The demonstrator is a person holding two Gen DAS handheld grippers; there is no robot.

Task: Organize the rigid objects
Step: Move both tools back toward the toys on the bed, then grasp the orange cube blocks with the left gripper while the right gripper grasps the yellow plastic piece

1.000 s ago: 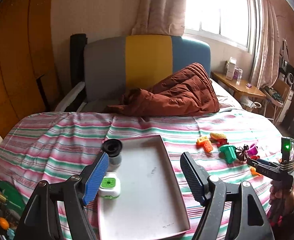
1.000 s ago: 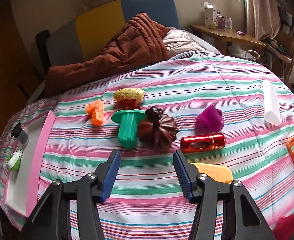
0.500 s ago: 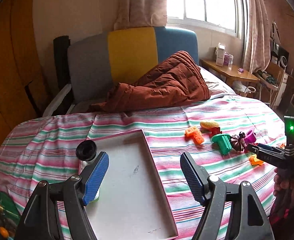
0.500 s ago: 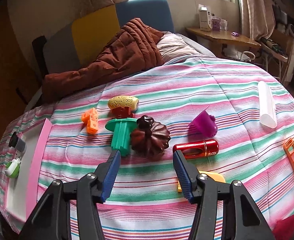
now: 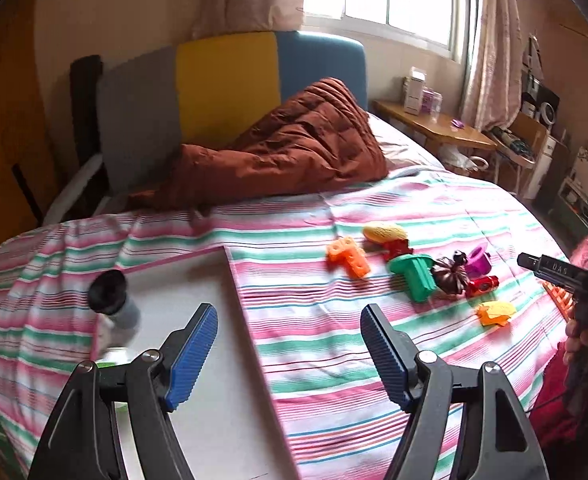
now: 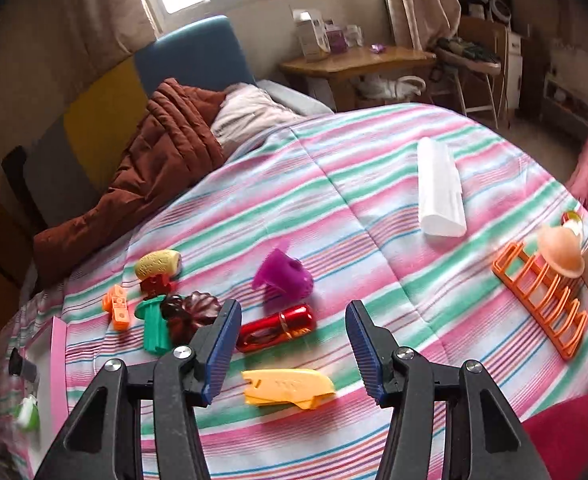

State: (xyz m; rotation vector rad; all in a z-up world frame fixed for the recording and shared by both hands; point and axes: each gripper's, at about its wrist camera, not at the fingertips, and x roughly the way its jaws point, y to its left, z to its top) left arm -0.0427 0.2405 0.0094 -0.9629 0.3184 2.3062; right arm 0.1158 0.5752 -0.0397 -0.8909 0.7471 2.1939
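A white tray with a pink rim (image 5: pixel 222 360) lies on the striped bed, holding a black-capped bottle (image 5: pixel 114 300). My left gripper (image 5: pixel 290 344) is open and empty over the tray's right edge. To the right lie an orange block (image 5: pixel 347 258), a yellow and red toy (image 5: pixel 385 236), a green peg (image 5: pixel 413 276), a brown pumpkin mould (image 5: pixel 449 276), a purple cup (image 5: pixel 477 258) and a red cylinder (image 5: pixel 481 282). My right gripper (image 6: pixel 294 344) is open and empty, above a yellow flat piece (image 6: pixel 290 388) and just short of the red cylinder (image 6: pixel 278 328).
A brown quilt (image 5: pixel 286 152) is heaped at the bed's head. A white roll (image 6: pixel 439 192), an orange rack (image 6: pixel 541 300) and a peach dome (image 6: pixel 561 248) lie at the right. A wooden desk (image 6: pixel 357 60) stands beyond the bed.
My left gripper has swung right, so the tray has slid left in its view. My right gripper has turned right and moved closer to the red cylinder and yellow piece.
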